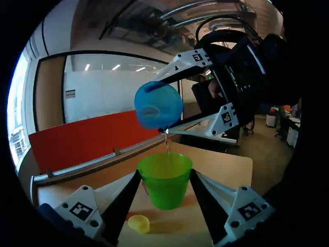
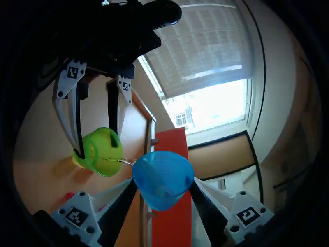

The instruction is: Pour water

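The blue cup (image 1: 158,105) is translucent, the green cup (image 1: 165,185) bright lime. The white left gripper (image 1: 165,173) and right gripper (image 2: 163,181) have black fingers (image 1: 123,201) and black-and-white square markers (image 1: 81,210). The partition (image 1: 82,140) is red, the tabletop (image 1: 222,164) pale tan.

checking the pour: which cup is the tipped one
The blue cup, tilted in the right gripper, water trickling from its rim; the green cup is upright below it.

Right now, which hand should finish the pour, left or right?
Right, probably: the right gripper holds the blue cup tipped above the green cup, water trickling in; the left gripper only steadies it.
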A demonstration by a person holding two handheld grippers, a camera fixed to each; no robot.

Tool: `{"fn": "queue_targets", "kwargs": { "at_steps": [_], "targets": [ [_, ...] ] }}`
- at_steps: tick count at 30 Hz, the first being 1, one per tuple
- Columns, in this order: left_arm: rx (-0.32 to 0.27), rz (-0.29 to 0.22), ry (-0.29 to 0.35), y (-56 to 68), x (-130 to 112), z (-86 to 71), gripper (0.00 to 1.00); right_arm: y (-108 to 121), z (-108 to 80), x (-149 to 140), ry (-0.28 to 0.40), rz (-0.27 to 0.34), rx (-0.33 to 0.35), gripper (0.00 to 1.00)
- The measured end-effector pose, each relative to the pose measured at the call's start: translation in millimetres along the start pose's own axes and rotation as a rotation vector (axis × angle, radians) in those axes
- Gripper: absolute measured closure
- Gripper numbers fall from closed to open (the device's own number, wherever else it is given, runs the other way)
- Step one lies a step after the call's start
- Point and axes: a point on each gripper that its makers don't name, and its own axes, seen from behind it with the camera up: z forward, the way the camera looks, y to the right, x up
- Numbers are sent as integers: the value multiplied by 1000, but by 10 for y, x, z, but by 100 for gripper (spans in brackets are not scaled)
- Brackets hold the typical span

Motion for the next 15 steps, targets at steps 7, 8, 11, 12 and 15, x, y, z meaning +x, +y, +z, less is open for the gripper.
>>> {"fn": "queue_targets", "kwargs": {
  "at_steps": [7, 8, 11, 12, 15],
  "targets": [
    [0, -1, -1, -6, -7, 10, 14, 37, 19, -14, -1, -25, -4, 11],
    [0, -2, -1, -10, -7, 11, 14, 41, 22, -17, -1, -29, -5, 11],
    [1, -2, -1, -18, -7, 15, 14, 57, 34, -26, -1, -35, -7, 11],
    [1, -2, -1, -20, -7, 16, 14, 63, 38, -30, -1, -38, -8, 11],
    [1, -1, -1, -22, -7, 20, 14, 79, 51, -41, -1, -45, -10, 11]
  ]
}}
